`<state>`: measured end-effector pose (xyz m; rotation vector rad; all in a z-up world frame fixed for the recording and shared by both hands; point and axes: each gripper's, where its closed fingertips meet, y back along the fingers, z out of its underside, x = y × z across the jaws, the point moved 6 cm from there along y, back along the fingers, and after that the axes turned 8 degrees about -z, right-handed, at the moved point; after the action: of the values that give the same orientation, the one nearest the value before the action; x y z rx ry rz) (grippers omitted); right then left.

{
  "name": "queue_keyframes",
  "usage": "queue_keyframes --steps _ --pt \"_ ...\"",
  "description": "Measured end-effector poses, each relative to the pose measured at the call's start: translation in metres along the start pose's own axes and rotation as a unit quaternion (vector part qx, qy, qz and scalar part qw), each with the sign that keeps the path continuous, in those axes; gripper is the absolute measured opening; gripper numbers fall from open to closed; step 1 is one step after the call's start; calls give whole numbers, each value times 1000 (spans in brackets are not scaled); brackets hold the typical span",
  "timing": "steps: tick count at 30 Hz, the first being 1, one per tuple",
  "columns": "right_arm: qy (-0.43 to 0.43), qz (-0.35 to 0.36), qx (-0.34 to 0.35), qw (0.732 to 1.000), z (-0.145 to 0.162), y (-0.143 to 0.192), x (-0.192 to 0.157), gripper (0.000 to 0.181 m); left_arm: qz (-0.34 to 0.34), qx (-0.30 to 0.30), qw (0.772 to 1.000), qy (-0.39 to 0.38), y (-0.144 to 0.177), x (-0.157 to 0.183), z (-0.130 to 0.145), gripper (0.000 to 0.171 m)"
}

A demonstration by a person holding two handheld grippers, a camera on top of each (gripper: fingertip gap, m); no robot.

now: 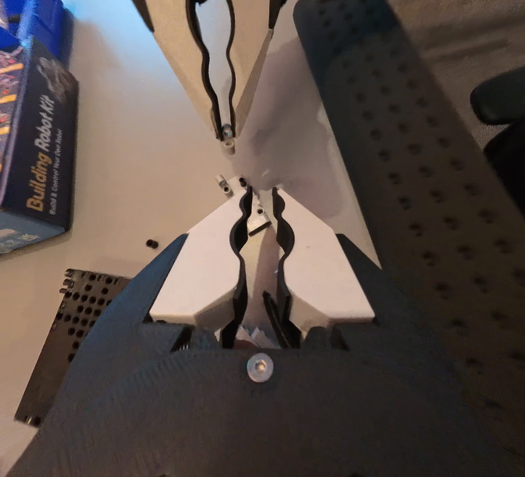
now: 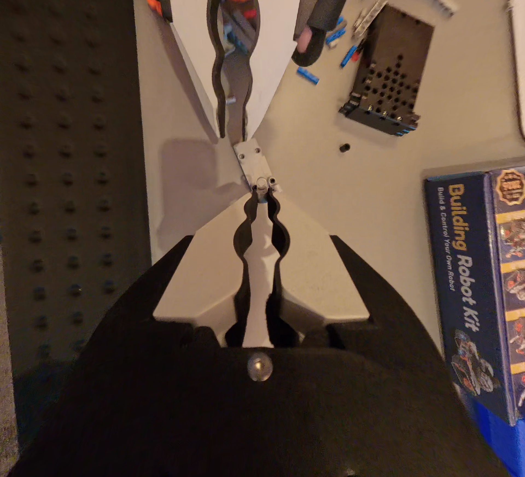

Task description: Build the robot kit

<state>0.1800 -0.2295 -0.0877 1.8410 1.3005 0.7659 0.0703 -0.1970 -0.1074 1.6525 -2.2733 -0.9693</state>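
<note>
Both tongs are clenched: a grey holed plate [image 1: 258,215] is pinched by the left gripper [image 1: 261,190], and a small grey connector [image 2: 261,182] is held at the tips of the right gripper [image 2: 262,196]. The two parts are brought tip to tip at frame centre over the pale tabletop [image 1: 136,128]. A gap is seen in the left wrist view, contact in the right, so joining cannot be confirmed. The plate's long axis runs up-frame, slightly tilted, toward the connector. A dark blue box [image 1: 39,151] lies at the left.

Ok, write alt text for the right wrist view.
The right gripper pinches a small grey peg against a grey block held by the left gripper, above a pale table with a dark printed box.
</note>
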Motion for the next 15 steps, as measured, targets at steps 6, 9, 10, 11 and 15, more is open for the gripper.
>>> queue_keyframes --steps 6,9,10,11,15 --pt "20 -24 -77 997 9 -23 5 5 18 -54 998 6 -28 3 15 12" --pt "29 -34 -99 994 9 -29 7 5 23 -68 997 12 -34 4 22 12" --pt "31 -40 -102 993 8 -31 6 5 22 -65 998 12 -34 3 22 11" --pt "32 -45 -108 993 9 -33 6 5 25 -65 997 15 -34 3 22 10" --pt "34 -49 -120 991 8 -35 7 5 29 -62 997 21 -34 0 23 6"
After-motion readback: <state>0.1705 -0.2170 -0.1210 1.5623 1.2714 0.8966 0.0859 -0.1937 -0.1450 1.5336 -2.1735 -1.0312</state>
